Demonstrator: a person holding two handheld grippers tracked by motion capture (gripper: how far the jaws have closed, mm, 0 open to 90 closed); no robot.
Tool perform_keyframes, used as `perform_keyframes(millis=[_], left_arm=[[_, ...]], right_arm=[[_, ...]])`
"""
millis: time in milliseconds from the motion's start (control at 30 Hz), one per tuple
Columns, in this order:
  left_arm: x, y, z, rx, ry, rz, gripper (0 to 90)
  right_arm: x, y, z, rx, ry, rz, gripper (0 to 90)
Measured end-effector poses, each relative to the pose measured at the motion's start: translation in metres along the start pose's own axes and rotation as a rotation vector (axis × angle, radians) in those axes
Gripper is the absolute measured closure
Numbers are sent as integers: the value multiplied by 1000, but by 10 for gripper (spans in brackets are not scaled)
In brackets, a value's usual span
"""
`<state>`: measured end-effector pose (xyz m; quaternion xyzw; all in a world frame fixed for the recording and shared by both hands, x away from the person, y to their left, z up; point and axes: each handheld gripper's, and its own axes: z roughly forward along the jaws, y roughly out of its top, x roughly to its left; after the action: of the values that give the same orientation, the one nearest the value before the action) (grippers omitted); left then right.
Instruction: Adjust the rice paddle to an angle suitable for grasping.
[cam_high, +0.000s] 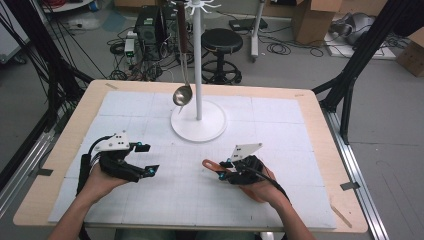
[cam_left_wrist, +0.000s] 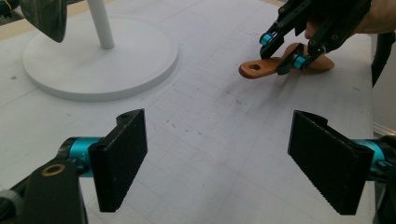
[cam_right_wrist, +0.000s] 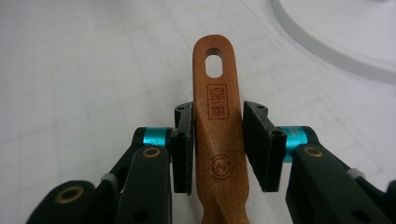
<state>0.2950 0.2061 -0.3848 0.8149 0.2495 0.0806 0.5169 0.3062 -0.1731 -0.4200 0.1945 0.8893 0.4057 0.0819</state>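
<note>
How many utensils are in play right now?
2. A metal ladle with a dark handle hangs on the white stand; a brown wooden utensil lies on the mat between the right gripper's jaws.

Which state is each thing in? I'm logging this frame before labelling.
Left claw: open, empty, above the mat.
Right claw: shut on the brown wooden utensil handle, which lies flat on the mat.
Metal ladle with dark handle: hanging from the white hook stand.
White hook stand: upright.
</note>
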Motion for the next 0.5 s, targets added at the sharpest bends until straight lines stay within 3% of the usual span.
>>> perform_keyframes(millis=[200, 500], left_arm=[[-7, 1, 8, 10, -34, 14, 241], [-19, 7, 27, 10, -118, 29, 325]], right_arm=[[15, 13, 2, -44, 24, -38, 651], [31, 30, 6, -111, 58, -81, 651]])
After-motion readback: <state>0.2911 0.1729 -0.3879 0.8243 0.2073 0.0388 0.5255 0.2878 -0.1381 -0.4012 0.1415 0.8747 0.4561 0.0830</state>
